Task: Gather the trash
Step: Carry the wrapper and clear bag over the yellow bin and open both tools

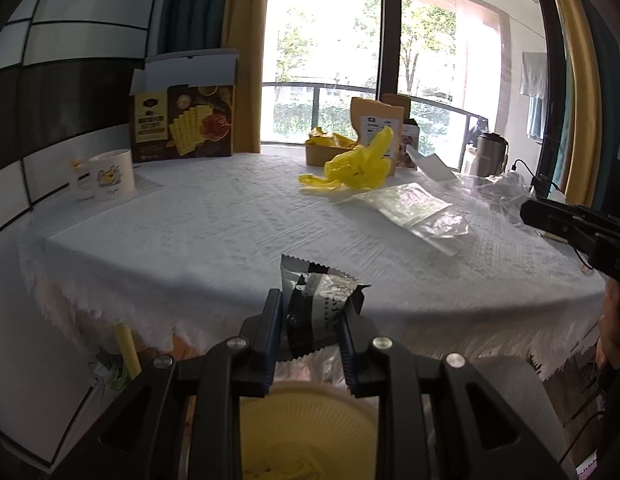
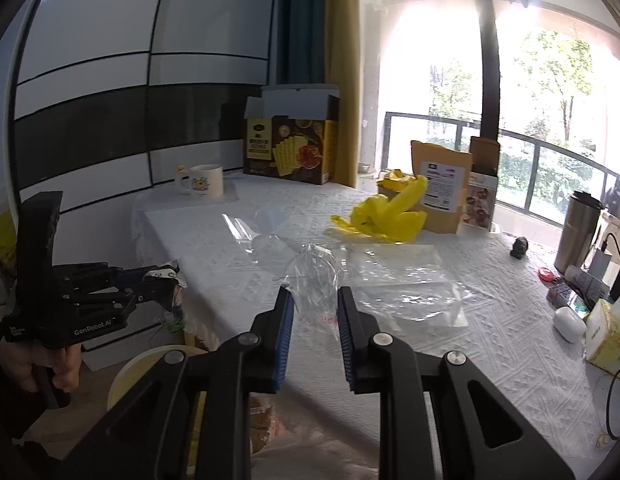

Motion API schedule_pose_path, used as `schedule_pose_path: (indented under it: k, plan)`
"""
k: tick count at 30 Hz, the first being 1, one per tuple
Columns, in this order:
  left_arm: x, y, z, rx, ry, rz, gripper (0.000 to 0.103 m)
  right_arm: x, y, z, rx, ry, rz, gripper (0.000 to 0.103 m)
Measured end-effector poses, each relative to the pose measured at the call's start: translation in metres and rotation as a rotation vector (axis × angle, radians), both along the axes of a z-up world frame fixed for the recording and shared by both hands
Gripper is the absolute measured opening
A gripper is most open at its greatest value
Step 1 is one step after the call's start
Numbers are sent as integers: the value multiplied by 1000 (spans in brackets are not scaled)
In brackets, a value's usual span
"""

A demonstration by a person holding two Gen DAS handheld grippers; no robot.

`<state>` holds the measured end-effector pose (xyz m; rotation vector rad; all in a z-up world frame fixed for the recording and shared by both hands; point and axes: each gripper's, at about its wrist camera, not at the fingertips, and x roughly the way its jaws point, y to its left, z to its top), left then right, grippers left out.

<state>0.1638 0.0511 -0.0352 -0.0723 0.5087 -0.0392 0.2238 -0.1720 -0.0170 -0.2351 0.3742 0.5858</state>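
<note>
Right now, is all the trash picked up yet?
Not yet. The left gripper holds a snack wrapper above the yellow bin, and the right gripper pinches a crumpled clear bag. Still on the table: a yellow plastic bag and flat clear plastic.

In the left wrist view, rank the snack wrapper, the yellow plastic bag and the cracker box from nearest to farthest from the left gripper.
1. Snack wrapper: clamped in the left gripper, over the table's near edge.
2. Yellow plastic bag: mid-table, right of centre, beyond the wrapper.
3. Cracker box: upright at the far left edge, by the curtain.
</note>
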Motion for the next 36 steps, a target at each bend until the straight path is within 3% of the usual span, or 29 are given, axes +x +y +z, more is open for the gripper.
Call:
schedule_pose_path:
  k: [11, 17, 19, 23, 36]
  plan:
    - [-30, 24, -39, -58, 98, 18, 25, -17, 41, -21, -49, 54, 72, 20]
    - [-34, 37, -67, -146, 191, 33, 25, -24, 63, -42, -108, 92, 118, 20]
    - [-34, 40, -73, -161, 217, 44, 29, -26, 70, -49, -123, 107, 131, 20]
    - [-39, 43, -78, -172, 223, 53, 57, -29, 78, -59, -139, 130, 149, 20]
    - [-55, 64, -61, -162, 167, 92, 60, -30, 99, -86, -178, 231, 217, 21]
